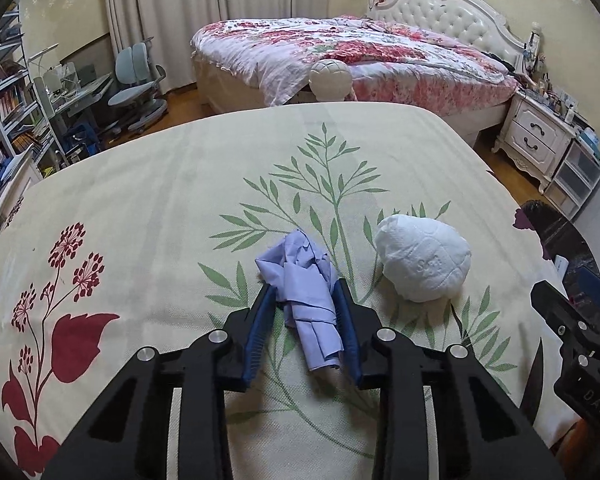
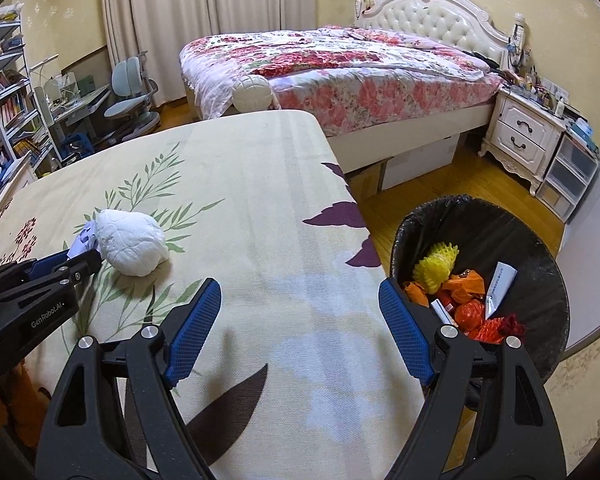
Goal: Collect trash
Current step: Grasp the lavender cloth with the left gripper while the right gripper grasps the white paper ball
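L gripper (image 1: 304, 292) pinched on blue crumpled wad (image 1: 308, 296), long axis along fingers, resting on tablecloth (image 1: 160, 200); white paper ball (image 1: 424, 258) just to its R; R gripper (image 2: 300, 304) spread, empty, nearer the bin (image 2: 540, 264) off table's R edge.

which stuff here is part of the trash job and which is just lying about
Job:
- blue wad, clamped in left gripper
- white wad on the table
- bin
- right gripper, open and empty

Lying about:
- bed
- nightstand
- desk chair
- bookshelf
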A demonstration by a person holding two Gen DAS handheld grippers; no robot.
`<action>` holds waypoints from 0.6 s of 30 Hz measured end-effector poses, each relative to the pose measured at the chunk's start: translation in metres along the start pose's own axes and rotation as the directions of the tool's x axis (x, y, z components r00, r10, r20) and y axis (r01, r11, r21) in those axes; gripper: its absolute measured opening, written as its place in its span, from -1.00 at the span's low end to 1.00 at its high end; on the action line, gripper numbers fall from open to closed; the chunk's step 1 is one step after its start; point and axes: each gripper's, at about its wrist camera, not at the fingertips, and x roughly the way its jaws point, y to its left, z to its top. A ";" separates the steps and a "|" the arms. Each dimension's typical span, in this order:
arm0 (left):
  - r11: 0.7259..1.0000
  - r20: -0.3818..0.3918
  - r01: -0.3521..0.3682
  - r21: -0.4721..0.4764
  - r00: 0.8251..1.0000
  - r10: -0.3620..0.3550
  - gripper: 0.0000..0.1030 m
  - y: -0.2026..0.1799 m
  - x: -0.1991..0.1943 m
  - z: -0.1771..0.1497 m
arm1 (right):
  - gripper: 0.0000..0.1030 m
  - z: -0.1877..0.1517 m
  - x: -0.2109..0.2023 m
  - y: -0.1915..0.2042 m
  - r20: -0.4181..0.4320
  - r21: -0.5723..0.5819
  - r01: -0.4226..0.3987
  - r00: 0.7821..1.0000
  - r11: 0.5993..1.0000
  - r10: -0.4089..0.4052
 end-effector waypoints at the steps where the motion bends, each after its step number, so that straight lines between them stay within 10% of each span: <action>1: 1.000 0.001 -0.001 -0.003 1.000 0.001 -0.36 0.003 -0.002 -0.001 | 0.54 0.000 -0.001 0.002 0.001 -0.003 -0.003 1.000 1.000 0.003; 18: 0.992 0.011 -0.105 -0.075 0.994 0.106 -0.37 0.078 -0.020 -0.024 | 0.54 0.013 -0.002 0.067 0.010 -0.093 -0.106 0.994 0.990 0.107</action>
